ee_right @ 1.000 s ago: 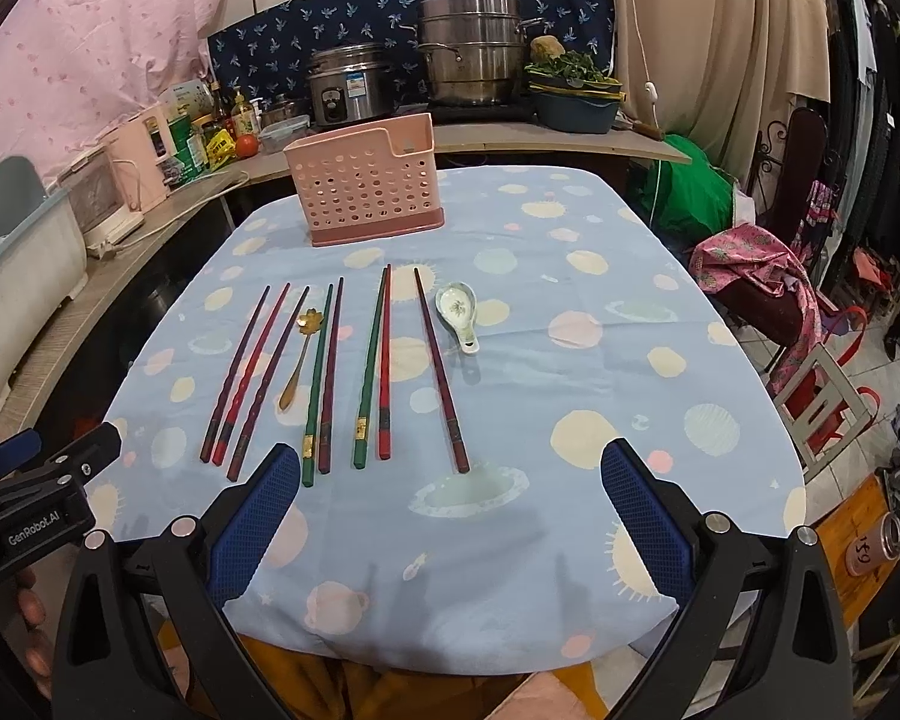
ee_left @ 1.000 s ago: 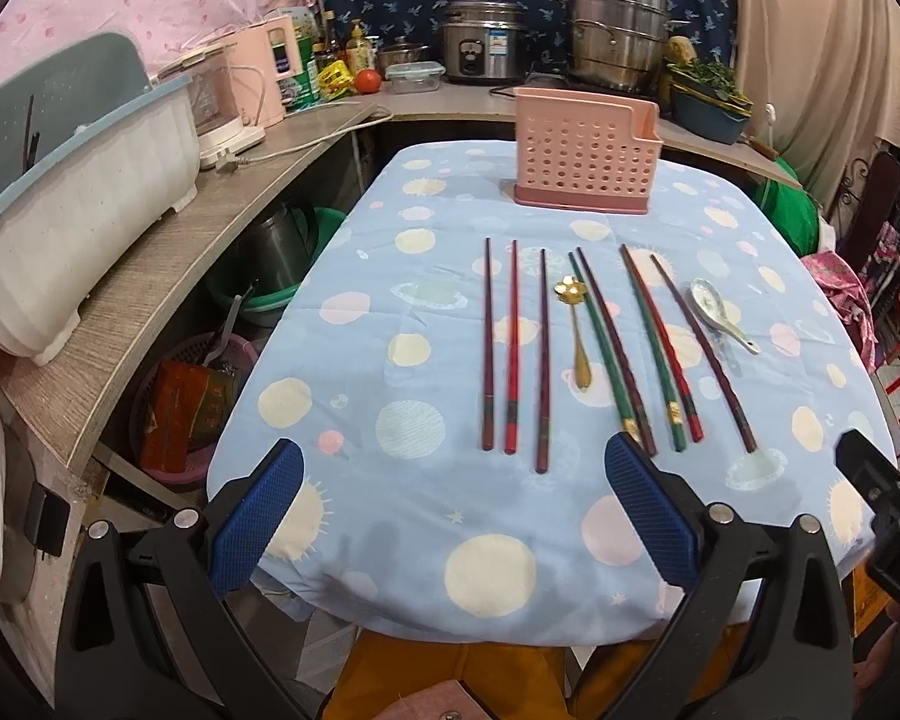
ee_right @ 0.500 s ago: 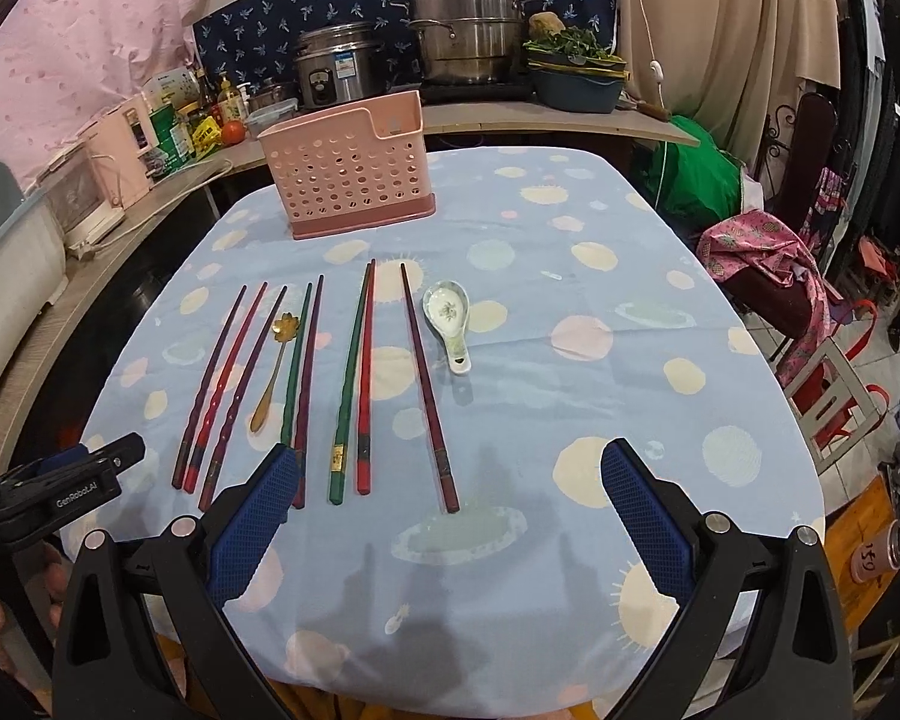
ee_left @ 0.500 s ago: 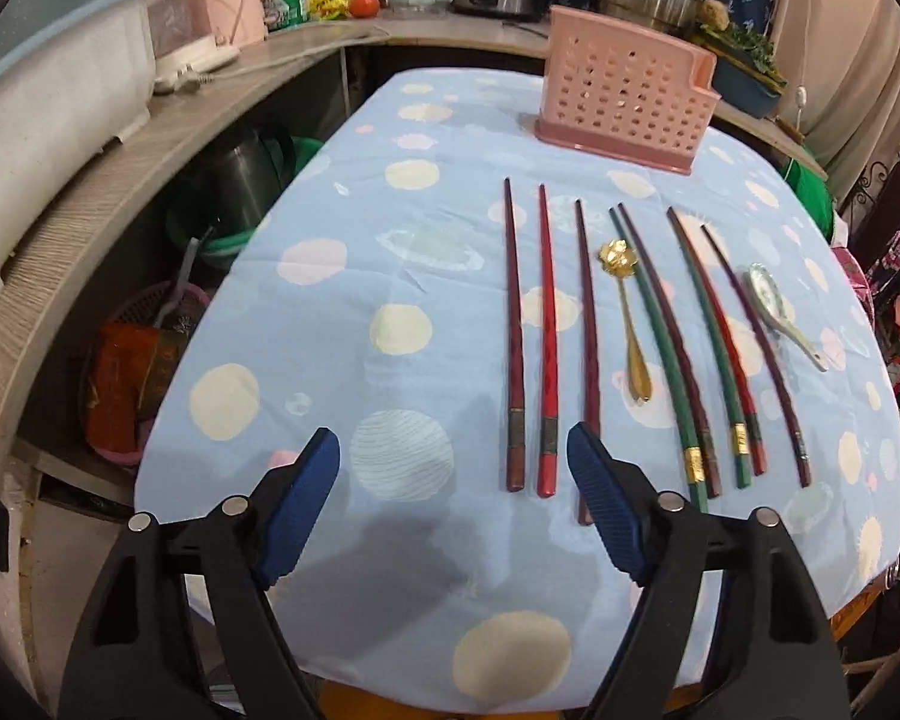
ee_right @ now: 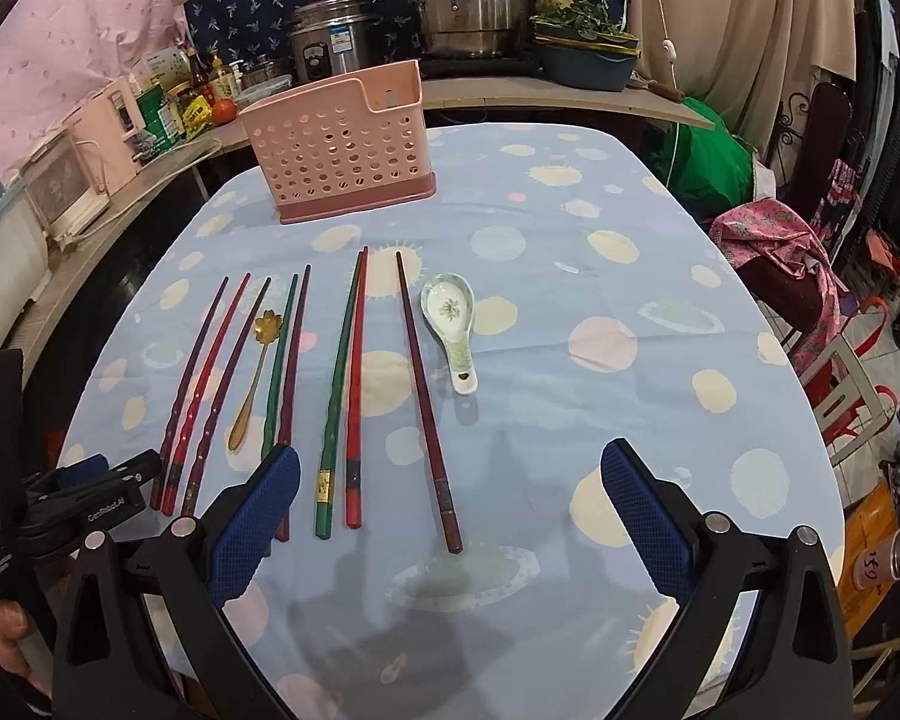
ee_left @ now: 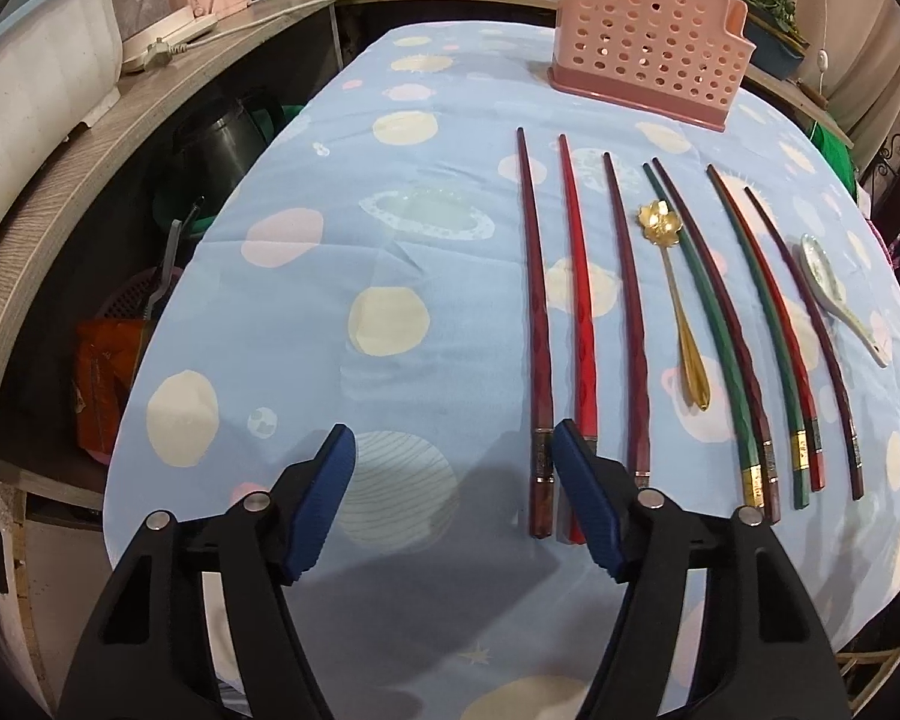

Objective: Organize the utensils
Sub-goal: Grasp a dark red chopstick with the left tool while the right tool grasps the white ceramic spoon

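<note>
Several chopsticks [ee_left: 582, 312] in dark red, red and green lie side by side on the blue spotted tablecloth [ee_left: 390, 240], with a gold spoon [ee_left: 681, 306] among them and a white ceramic spoon [ee_left: 834, 294] at the right. A pink perforated utensil holder [ee_left: 648, 30] stands at the far end. My left gripper [ee_left: 453, 456] is open, low over the cloth, its right finger over the near ends of the leftmost chopsticks. My right gripper [ee_right: 447, 480] is open above the near ends of the right chopsticks [ee_right: 354, 384]. The holder [ee_right: 336, 150] and ceramic spoon [ee_right: 450, 318] show there too.
A curved wooden counter [ee_left: 90, 168] runs along the left with a white bin [ee_left: 36, 66] and appliances. Pots [ee_right: 468, 6] and a rice cooker [ee_right: 330, 42] stand behind the table. A chair with pink cloth [ee_right: 780, 252] is at the right.
Both grippers have moved forward and down toward the chopsticks. The left gripper's jaws have narrowed and now reach the near ends of the leftmost chopsticks.
</note>
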Motion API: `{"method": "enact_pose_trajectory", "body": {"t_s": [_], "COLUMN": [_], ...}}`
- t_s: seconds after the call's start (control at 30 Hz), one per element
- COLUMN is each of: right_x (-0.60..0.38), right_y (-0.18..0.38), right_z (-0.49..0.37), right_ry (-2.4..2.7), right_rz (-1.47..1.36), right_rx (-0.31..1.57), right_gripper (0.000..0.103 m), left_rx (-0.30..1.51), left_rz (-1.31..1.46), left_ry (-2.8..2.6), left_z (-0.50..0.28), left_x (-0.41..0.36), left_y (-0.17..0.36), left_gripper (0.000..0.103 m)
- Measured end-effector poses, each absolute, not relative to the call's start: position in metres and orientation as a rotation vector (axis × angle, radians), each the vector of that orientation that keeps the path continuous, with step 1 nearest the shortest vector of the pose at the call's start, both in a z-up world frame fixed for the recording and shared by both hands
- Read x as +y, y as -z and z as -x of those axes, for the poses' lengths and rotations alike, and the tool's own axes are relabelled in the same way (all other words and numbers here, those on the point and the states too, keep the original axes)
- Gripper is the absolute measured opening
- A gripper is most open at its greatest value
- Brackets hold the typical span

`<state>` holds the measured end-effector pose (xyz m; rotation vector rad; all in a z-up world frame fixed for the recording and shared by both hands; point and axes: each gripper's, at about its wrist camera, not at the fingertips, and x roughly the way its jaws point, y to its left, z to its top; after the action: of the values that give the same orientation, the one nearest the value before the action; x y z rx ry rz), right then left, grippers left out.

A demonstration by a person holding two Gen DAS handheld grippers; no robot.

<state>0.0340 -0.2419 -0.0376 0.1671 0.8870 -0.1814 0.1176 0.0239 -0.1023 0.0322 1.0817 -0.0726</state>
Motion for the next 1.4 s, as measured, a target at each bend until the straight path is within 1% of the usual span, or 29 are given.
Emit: {"method": "enact_pose_trajectory", "body": {"t_s": [0.07,0.13,0.17,0.2,0.33,0.43,0.5,0.53,0.57,0.6,0.67,0.7,0.77,0.8,0.87,0.9,0.97,1.0,1.07,1.17,1.23,1.4], "right_x": [-0.242,-0.241,-0.242,-0.241,-0.242,-0.243,-0.244,-0.245,-0.247,-0.249,-0.254,-0.257,-0.262,-0.265,-0.271,-0.273,-0.279,-0.281,-0.285,-0.290,-0.292,-0.294], "right_y": [0.039,0.040,0.040,0.041,0.043,0.044,0.045,0.046,0.047,0.048,0.050,0.051,0.054,0.055,0.059,0.060,0.064,0.065,0.068,0.075,0.081,0.094], "right_z": [-0.036,-0.037,-0.037,-0.038,-0.039,-0.040,-0.042,-0.044,-0.045,-0.048,-0.053,-0.056,-0.064,-0.068,-0.076,-0.080,-0.089,-0.093,-0.101,-0.112,-0.116,-0.118], "right_ry": [0.181,0.179,0.179,0.178,0.176,0.170,0.164,0.162,0.159,0.152,0.143,0.138,0.130,0.128,0.121,0.116,0.111,0.107,0.096,0.090,0.085,0.062], "right_rz": [-0.170,-0.171,-0.172,-0.173,-0.177,-0.181,-0.188,-0.192,-0.197,-0.204,-0.222,-0.231,-0.246,-0.254,-0.269,-0.277,-0.295,-0.302,-0.319,-0.335,-0.347,-0.396], "right_rx": [0.892,0.897,0.898,0.899,0.901,0.905,0.906,0.906,0.907,0.908,0.909,0.910,0.913,0.913,0.920,0.923,0.927,0.929,0.933,0.949,0.965,0.996], "right_gripper": [0.096,0.096,0.096,0.096,0.096,0.096,0.096,0.096,0.094,0.092,0.084,0.081,0.073,0.071,0.063,0.060,0.049,0.046,0.034,0.021,0.018,0.016], "left_rx": [1.083,1.083,1.085,1.092,1.091,1.088,1.088,1.090,1.093,1.095,1.096,1.095,1.095,1.097,1.099,1.100,1.101,1.102,1.104,1.105,1.107,1.107], "left_rz": [-0.026,-0.033,-0.032,-0.032,-0.039,-0.038,-0.039,-0.038,-0.034,-0.030,-0.031,-0.034,-0.035,-0.033,-0.028,-0.026,-0.023,-0.024,-0.025,-0.031,-0.032,-0.029], "left_ry": [0.080,0.088,0.094,0.095,0.091,0.089,0.089,0.089,0.092,0.095,0.097,0.094,0.088,0.087,0.084,0.083,0.082,0.082,0.083,0.082,0.083,0.085], "left_z": [-0.118,-0.118,-0.118,-0.118,-0.117,-0.117,-0.117,-0.118,-0.118,-0.120,-0.123,-0.124,-0.128,-0.129,-0.133,-0.134,-0.136,-0.137,-0.137,-0.137,-0.137,-0.138], "left_x": [0.024,0.021,0.021,0.020,0.018,0.018,0.018,0.019,0.019,0.020,0.020,0.020,0.020,0.021,0.022,0.022,0.022,0.022,0.021,0.021,0.021,0.022], "left_y": [0.103,0.103,0.104,0.105,0.107,0.106,0.106,0.105,0.105,0.105,0.105,0.105,0.105,0.105,0.105,0.105,0.105,0.105,0.105,0.105,0.105,0.105], "left_gripper": [0.063,0.061,0.058,0.051,0.048,0.038,0.021,0.016,0.012,0.011,0.009,0.007,0.007,0.007,0.007,0.007,0.007,0.007,0.007,0.007,0.007,0.007]}}
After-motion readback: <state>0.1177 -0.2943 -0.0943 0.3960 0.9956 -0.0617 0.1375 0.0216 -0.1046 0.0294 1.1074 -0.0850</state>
